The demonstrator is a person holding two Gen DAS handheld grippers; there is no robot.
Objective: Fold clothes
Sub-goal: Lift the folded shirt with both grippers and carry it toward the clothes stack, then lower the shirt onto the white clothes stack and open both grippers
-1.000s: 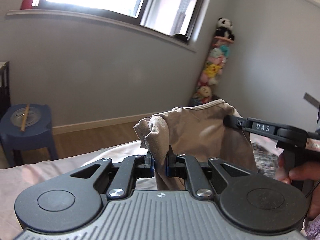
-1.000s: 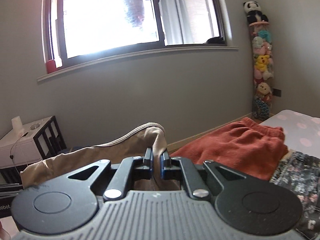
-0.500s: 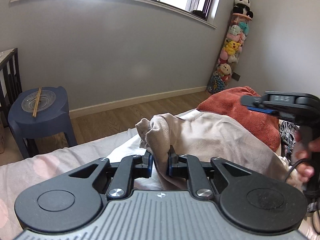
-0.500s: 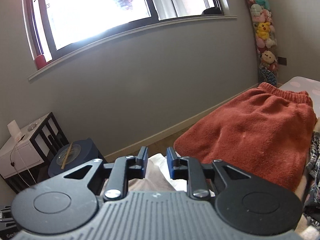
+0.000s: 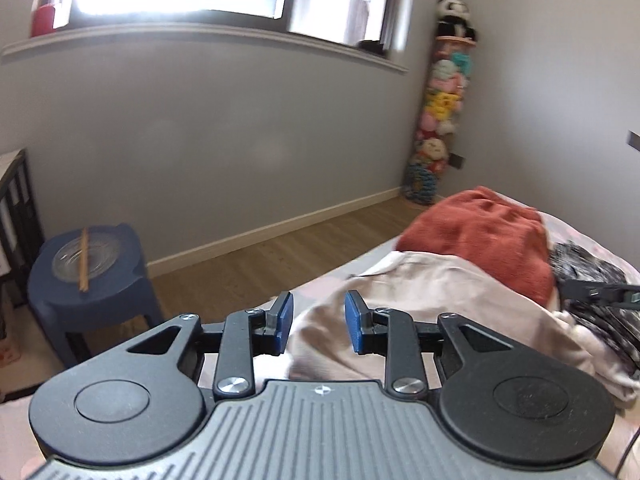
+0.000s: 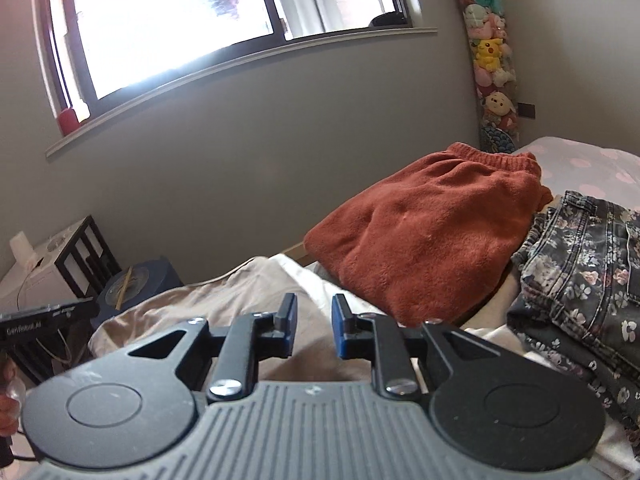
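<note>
Evidently we have both let go: our left gripper (image 5: 318,322), its jaws opening, and our right gripper (image 6: 314,326), jaws narrowly parted, clasp nothing, so the soft beige cotton garment (image 5: 432,300) can settle flat for folding. It lies on the pink-spotted bed (image 6: 580,164), beside a rust-red fleece garment (image 6: 432,232) and floral grey jeans (image 6: 580,264), under a grey-walled room's window (image 6: 176,20).

Beige garment (image 5: 420,292), rust-orange fleece (image 6: 432,224), dark grey floral-print jeans (image 6: 580,276), pale pink dotted bed sheet (image 6: 580,160). Navy stool (image 5: 92,280). Grey walls (image 5: 220,140).
</note>
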